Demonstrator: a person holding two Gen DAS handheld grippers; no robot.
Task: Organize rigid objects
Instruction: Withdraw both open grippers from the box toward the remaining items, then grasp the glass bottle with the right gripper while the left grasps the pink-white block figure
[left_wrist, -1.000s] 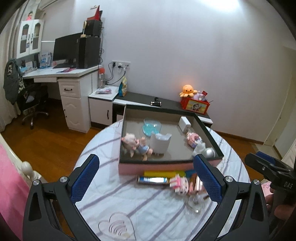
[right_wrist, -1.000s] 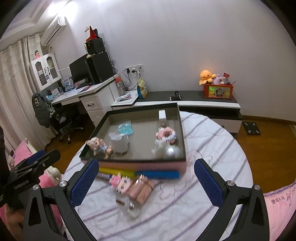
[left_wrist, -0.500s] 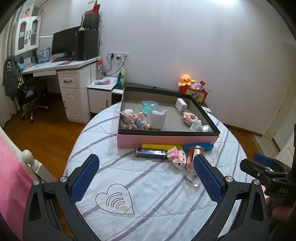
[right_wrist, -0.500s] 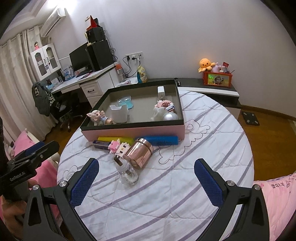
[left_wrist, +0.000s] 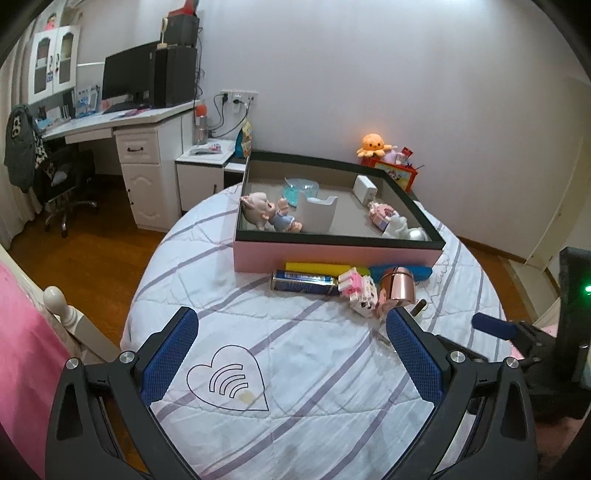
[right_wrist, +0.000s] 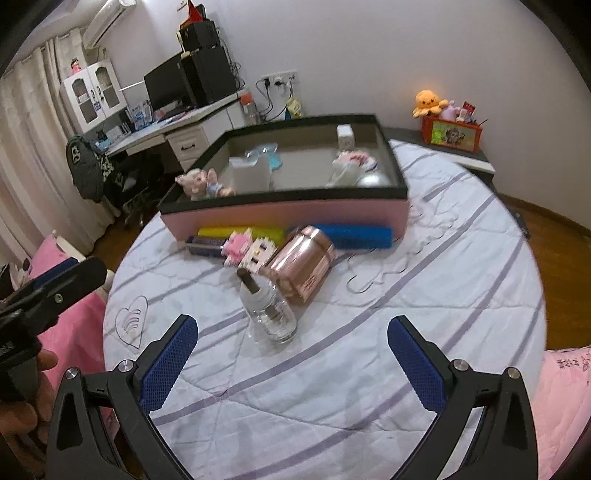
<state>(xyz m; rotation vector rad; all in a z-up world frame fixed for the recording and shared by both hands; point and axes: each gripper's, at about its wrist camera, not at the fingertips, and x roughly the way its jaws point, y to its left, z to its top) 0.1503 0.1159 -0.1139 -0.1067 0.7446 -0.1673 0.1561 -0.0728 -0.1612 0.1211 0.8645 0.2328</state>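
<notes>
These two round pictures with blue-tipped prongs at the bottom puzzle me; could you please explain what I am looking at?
There is no robot here. A person holds a two-finger gripper in each hand, and each gripper carries a fisheye camera looking out along its fingers. One picture comes from the left gripper, the other from the right gripper. Both are open and hold nothing.

They face a round table with a striped cover. On it stands a pink box holding small toys. In front of the box lie a yellow bar, a blue bar, a battery pack, a block toy, a copper tin and a glass bottle.
</notes>
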